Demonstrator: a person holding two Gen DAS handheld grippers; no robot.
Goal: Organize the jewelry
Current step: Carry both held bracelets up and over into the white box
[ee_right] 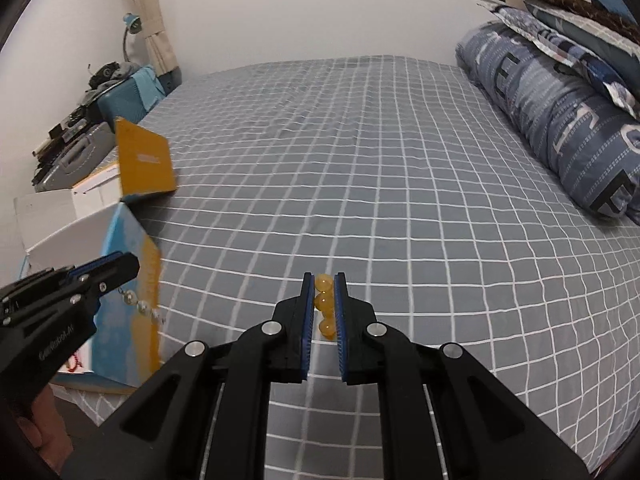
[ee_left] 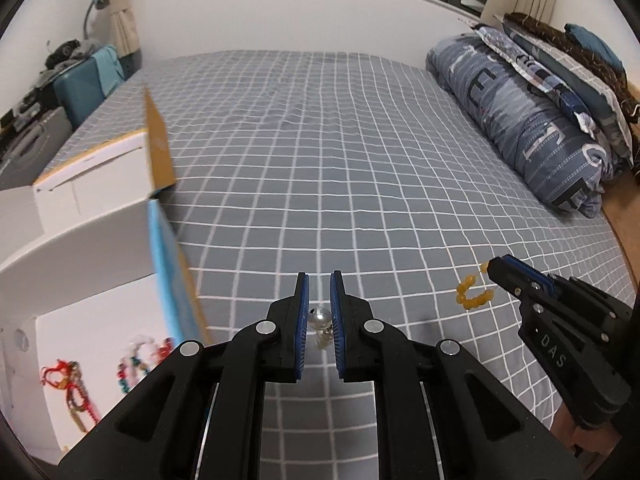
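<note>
My left gripper [ee_left: 319, 280] is shut on a silver pearl bead strand [ee_left: 319, 317], held above the grey checked bed; the strand hangs from it in the right wrist view [ee_right: 141, 307]. My right gripper [ee_right: 324, 280] is shut on a yellow bead bracelet [ee_right: 323, 304], which dangles from its tip in the left wrist view [ee_left: 472, 294]. An open white box [ee_left: 100, 320] with blue and orange flaps lies at the left, holding red and multicoloured bracelets [ee_left: 76, 388].
A grey checked bed sheet [ee_left: 320, 160] spreads ahead. A rolled blue quilt [ee_left: 520, 120] and pillows lie at the right. A teal suitcase [ee_left: 88, 80], clutter and a lamp stand beyond the bed's left edge. The box also shows in the right wrist view [ee_right: 120, 272].
</note>
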